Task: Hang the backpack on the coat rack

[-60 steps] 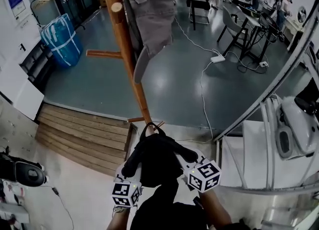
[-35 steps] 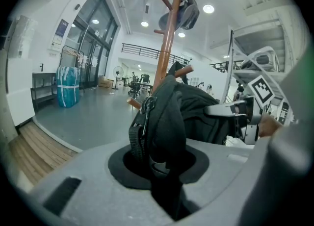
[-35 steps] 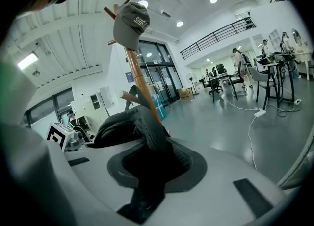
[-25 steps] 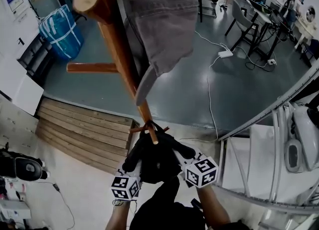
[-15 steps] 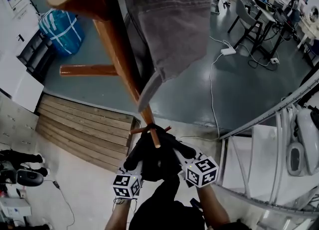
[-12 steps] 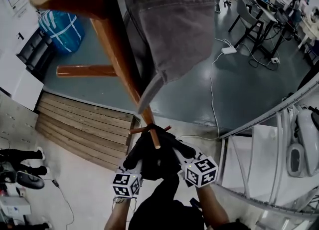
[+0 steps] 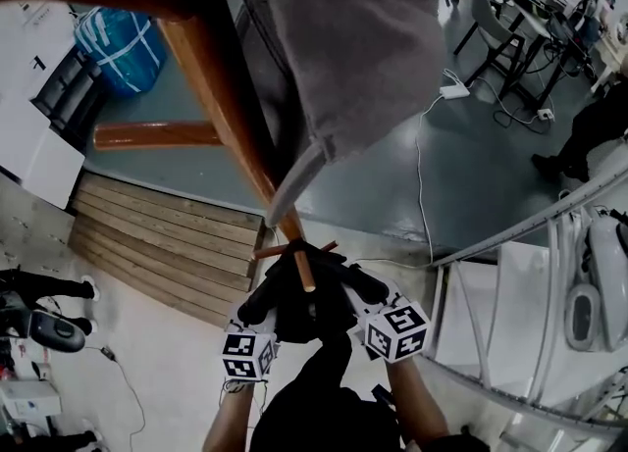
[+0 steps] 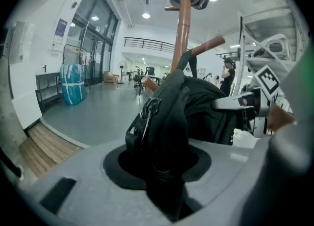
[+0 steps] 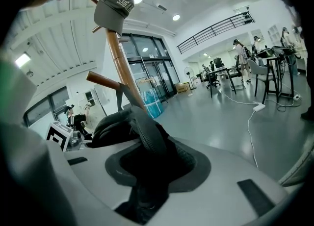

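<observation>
The black backpack [image 7: 306, 295] hangs low at the wooden coat rack [image 7: 221, 97], its top loop around a short lower peg [image 7: 305, 271]. My left gripper [image 7: 259, 326] and right gripper [image 7: 367, 305] each have a shoulder strap between the jaws, one on either side of the bag. In the left gripper view a strap with a buckle [image 8: 147, 122] rises out of my left gripper [image 8: 164, 190]. In the right gripper view a padded strap [image 9: 144, 134] arches out of my right gripper [image 9: 142, 195]. Both pairs of jaws are opening, with the straps still between them.
A grey garment [image 7: 353, 58] hangs on the rack right above the bag, and a grey cap [image 9: 114, 5] tops the pole. Another peg [image 7: 157, 133] sticks out left. Wooden steps [image 7: 167, 239] lie at the left, a metal railing [image 7: 535, 225] at the right. People stand at both sides.
The backpack's top loop, free below the rack earlier, now sits around the lower peg. Both grippers have sunk slightly with the straps. The view has closed in on the rack.
</observation>
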`<control>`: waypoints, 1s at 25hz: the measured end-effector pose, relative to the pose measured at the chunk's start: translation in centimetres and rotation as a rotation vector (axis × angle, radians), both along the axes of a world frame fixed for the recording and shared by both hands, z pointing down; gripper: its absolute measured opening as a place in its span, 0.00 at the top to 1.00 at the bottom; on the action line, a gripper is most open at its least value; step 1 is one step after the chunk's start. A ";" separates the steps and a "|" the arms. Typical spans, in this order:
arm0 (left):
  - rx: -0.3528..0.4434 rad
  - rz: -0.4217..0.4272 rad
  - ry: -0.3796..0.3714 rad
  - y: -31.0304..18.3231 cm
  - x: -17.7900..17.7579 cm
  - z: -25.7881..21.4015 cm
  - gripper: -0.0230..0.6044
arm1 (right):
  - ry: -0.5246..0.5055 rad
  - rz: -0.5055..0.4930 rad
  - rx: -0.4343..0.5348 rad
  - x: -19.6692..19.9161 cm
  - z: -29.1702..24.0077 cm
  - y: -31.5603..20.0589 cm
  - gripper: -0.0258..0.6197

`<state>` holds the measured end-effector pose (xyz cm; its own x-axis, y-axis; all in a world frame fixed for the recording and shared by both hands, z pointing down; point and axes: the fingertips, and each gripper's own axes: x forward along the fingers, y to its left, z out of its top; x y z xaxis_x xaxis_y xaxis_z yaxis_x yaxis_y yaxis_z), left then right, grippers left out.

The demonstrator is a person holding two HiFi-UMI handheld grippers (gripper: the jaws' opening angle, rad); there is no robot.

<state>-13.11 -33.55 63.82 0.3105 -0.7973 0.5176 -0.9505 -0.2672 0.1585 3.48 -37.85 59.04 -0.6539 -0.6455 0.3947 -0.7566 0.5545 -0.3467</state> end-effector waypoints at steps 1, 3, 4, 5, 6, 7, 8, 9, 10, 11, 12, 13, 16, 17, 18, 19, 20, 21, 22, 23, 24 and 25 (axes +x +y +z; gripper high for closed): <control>-0.003 0.001 -0.010 -0.1 0.0 0.1 0.75 | 0.001 -0.001 0.002 0.1 0.1 0.0 0.81; -0.010 0.002 -0.022 0.0 0.0 0.3 0.74 | 0.001 -0.007 0.006 0.2 0.2 0.1 0.81; -0.012 0.002 -0.027 0.0 0.0 0.4 0.73 | 0.001 -0.011 0.008 0.3 0.2 0.2 0.81; -0.013 0.003 -0.032 0.1 0.0 0.4 0.72 | 0.006 -0.014 0.011 0.3 0.3 0.3 0.81; -0.014 0.003 -0.036 0.2 0.0 0.4 0.71 | 0.015 -0.015 0.013 0.4 0.3 0.4 0.80; -0.015 0.006 -0.040 0.3 0.1 0.5 0.70 | 0.025 -0.015 0.015 0.5 0.4 0.5 0.79; -0.018 0.009 -0.041 0.4 0.1 0.5 0.69 | 0.032 -0.015 0.014 0.5 0.5 0.6 0.77; -0.020 0.015 -0.040 0.6 0.1 0.6 0.68 | 0.034 -0.014 0.012 0.6 0.6 0.6 0.75; -0.023 0.021 -0.038 0.7 0.2 0.6 0.68 | 0.034 -0.015 0.008 0.7 0.6 0.7 0.73; -0.026 0.027 -0.036 0.9 0.3 0.6 0.67 | 0.035 -0.016 0.005 0.8 0.7 0.8 0.72; -0.029 0.030 -0.035 1.0 0.5 0.6 0.65 | 0.038 -0.019 0.003 1.1 0.7 0.9 0.70; -0.031 0.033 -0.034 1.2 0.6 0.6 0.63 | 0.042 -0.021 0.003 1.3 0.7 1.0 0.69; -0.025 0.033 -0.031 1.6 0.9 0.3 0.61 | 0.045 -0.019 0.011 1.8 0.4 1.3 0.66; -0.020 0.032 -0.028 1.7 0.9 0.1 0.61 | 0.042 -0.016 0.015 1.9 0.1 1.2 0.65; -0.016 0.031 -0.024 1.8 0.8 -0.1 0.60 | 0.037 -0.014 0.019 2.0 -0.1 1.2 0.64; -0.012 0.029 -0.022 1.9 0.8 -0.2 0.60 | 0.031 -0.011 0.023 2.0 -0.4 1.2 0.64; -0.008 0.026 -0.020 2.1 0.7 -0.4 0.60 | 0.024 -0.008 0.027 2.1 -0.6 1.3 0.64; -0.005 0.022 -0.019 2.4 0.5 -0.6 0.60 | 0.021 -0.006 0.031 2.1 -0.9 1.4 0.63; -0.003 0.019 -0.018 2.7 0.4 -0.8 0.60 | 0.021 -0.005 0.035 2.2 -1.1 1.5 0.63; -0.001 0.018 -0.017 3.0 0.3 -1.0 0.60 | 0.023 -0.005 0.038 2.3 -1.3 1.7 0.63; 0.001 0.017 -0.015 3.3 0.2 -1.1 0.60 | 0.025 -0.004 0.041 2.4 -1.5 1.9 0.63; 0.002 0.016 -0.014 3.5 0.2 -1.2 0.60 | 0.025 -0.001 0.045 2.5 -1.7 2.1 0.63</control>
<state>-12.91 -30.03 62.60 0.3156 -0.7937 0.5201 -0.9483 -0.2825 0.1443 5.97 -35.78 57.38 -0.6451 -0.6622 0.3814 -0.7639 0.5703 -0.3020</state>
